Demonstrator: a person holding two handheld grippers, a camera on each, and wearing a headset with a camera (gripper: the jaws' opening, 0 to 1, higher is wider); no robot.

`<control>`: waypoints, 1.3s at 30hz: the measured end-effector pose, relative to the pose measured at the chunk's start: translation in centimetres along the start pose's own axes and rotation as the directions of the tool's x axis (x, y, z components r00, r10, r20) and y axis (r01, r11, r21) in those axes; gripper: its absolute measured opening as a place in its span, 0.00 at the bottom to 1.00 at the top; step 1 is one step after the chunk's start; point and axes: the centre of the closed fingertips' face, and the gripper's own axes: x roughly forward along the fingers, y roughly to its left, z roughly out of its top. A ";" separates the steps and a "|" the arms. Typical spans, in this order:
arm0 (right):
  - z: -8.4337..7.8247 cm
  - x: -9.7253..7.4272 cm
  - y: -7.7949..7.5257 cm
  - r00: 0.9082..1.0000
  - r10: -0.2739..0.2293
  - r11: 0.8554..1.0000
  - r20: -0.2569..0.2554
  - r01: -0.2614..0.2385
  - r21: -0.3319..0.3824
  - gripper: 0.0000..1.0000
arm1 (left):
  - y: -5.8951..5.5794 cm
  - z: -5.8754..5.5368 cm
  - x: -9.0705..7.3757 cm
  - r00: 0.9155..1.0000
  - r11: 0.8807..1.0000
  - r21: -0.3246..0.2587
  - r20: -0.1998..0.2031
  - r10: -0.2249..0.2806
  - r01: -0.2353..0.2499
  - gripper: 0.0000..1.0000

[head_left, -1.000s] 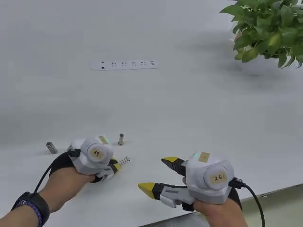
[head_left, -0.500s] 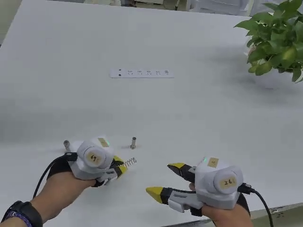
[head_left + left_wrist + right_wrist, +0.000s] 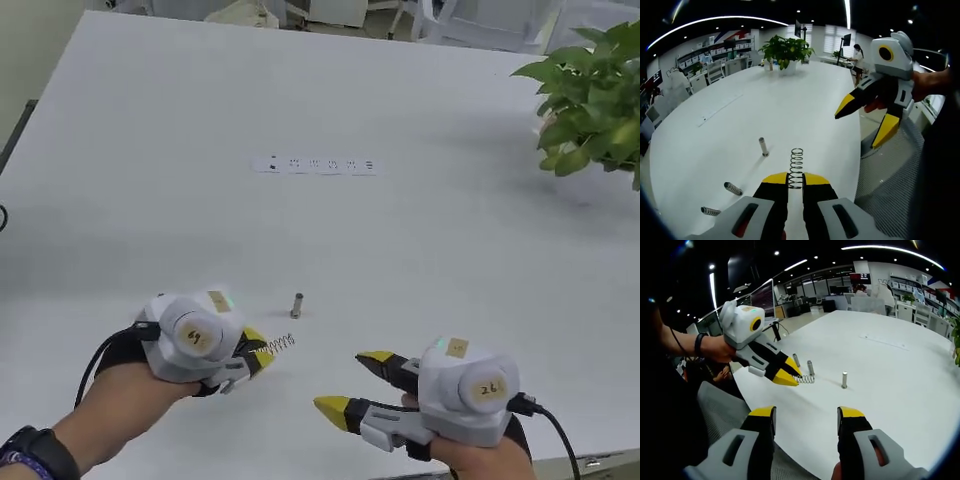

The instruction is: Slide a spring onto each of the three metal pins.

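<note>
My left gripper (image 3: 255, 357) is shut on one end of a small coil spring (image 3: 281, 345), which sticks out forward past the yellow tips (image 3: 796, 165). A bare metal pin (image 3: 297, 305) stands upright on the white table, a short way beyond the spring's free end (image 3: 763, 147). Further left stand two pins with springs on them (image 3: 733, 188) (image 3: 710, 211). My right gripper (image 3: 352, 382) hovers open near the table's front edge with nothing between its fingers (image 3: 806, 415). Its view looks at the left gripper (image 3: 785, 374), the spring (image 3: 806, 379) and the bare pin (image 3: 844, 380).
A white power strip (image 3: 315, 165) lies flat at the middle of the table. A potted green plant (image 3: 590, 95) stands at the far right. The table's front edge (image 3: 600, 462) runs just under my right hand.
The head camera has tilted, so the whole scene has shifted. The left gripper still holds the spring just short of the bare pin. The right gripper stays open.
</note>
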 end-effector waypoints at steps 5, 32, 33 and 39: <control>0.1 0.0 0.1 1.000 -0.005 1.000 0.004 0.005 -0.002 0.47 | -0.3 0.8 -0.5 1.000 1.000 0.017 0.016 -0.002 0.001 0.02; 0.5 0.5 2.1 0.998 0.065 0.997 0.006 -0.065 -0.031 0.41 | -4.9 2.3 -1.1 0.988 0.964 0.218 0.002 -0.154 0.150 0.02; 0.5 0.5 2.2 0.997 0.072 0.997 0.008 -0.072 -0.030 0.41 | -5.0 2.3 -1.1 0.988 0.963 0.223 0.001 -0.157 0.152 0.02; 1.3 0.5 3.0 0.994 0.103 0.995 0.031 -0.102 -0.016 0.39 | -5.6 2.6 -1.2 0.986 0.957 0.242 0.004 -0.166 0.161 0.02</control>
